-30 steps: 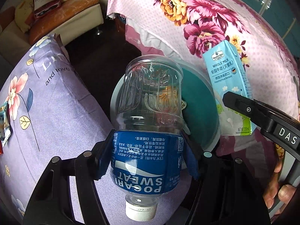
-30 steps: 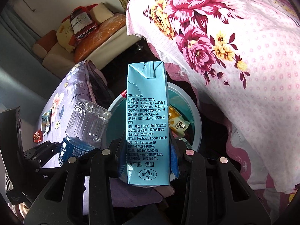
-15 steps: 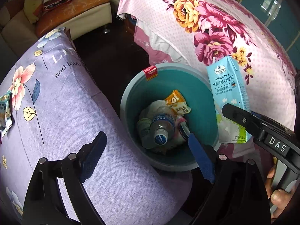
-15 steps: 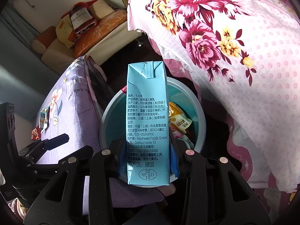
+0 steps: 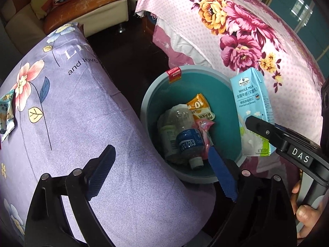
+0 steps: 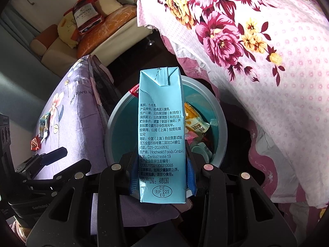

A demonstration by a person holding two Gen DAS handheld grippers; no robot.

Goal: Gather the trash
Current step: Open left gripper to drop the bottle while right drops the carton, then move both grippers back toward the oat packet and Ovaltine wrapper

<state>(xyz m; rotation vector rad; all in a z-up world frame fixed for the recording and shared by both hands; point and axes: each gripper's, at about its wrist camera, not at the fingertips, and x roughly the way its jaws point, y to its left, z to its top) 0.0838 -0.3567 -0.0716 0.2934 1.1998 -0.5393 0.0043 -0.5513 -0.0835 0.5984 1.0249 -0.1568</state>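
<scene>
Between two floral-covered cushions, teal bin [image 5: 226, 94] half full. Left gripper [image 5: 162, 175] just opened wide, empty; right gripper [image 6: 162, 177] clamping milk carton [image 6: 160, 135] (near rim) — could tip outside if released early.

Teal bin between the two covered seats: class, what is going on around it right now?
A person is collecting trash with a tool in each hand. The left tool has just been opening and holds nothing; the Pocari Sweat bottle lies in the teal bin among wrappers. The right tool grips a blue milk carton upright over the bin, not yet dropped. More wrappers lie on the purple cover.
</scene>
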